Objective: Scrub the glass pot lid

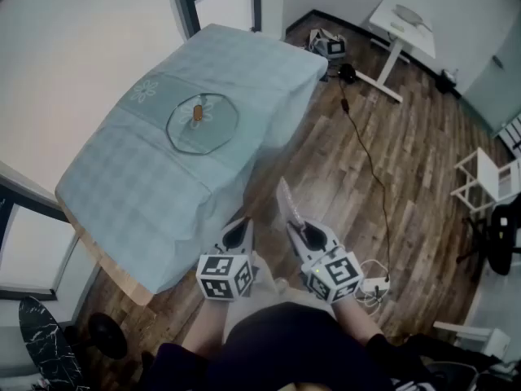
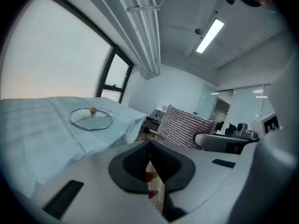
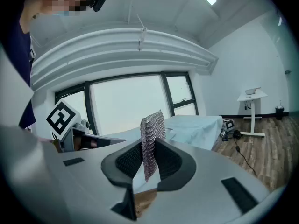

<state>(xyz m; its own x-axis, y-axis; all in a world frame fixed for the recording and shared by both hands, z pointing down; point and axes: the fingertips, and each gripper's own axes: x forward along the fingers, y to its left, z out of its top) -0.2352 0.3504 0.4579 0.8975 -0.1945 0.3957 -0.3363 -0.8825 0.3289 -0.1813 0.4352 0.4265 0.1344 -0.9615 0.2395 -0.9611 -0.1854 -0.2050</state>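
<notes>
Wood-plank floor [image 1: 391,137] all around, and a table under a pale blue checked cloth [image 1: 122,177] fills the left side. The round glass pot lid with a small brown knob [image 1: 202,124] lies flat near the middle of that cloth, nothing touching it. Both claws hang over the floor off the table's near edge, well apart from the lid. The left gripper [image 1: 240,228] has its jaws pressed together with nothing in them. The right gripper [image 1: 299,228] is clamped on a silvery metal-mesh scrubbing cloth [image 3: 152,134] that sticks up above its jaws.
</notes>
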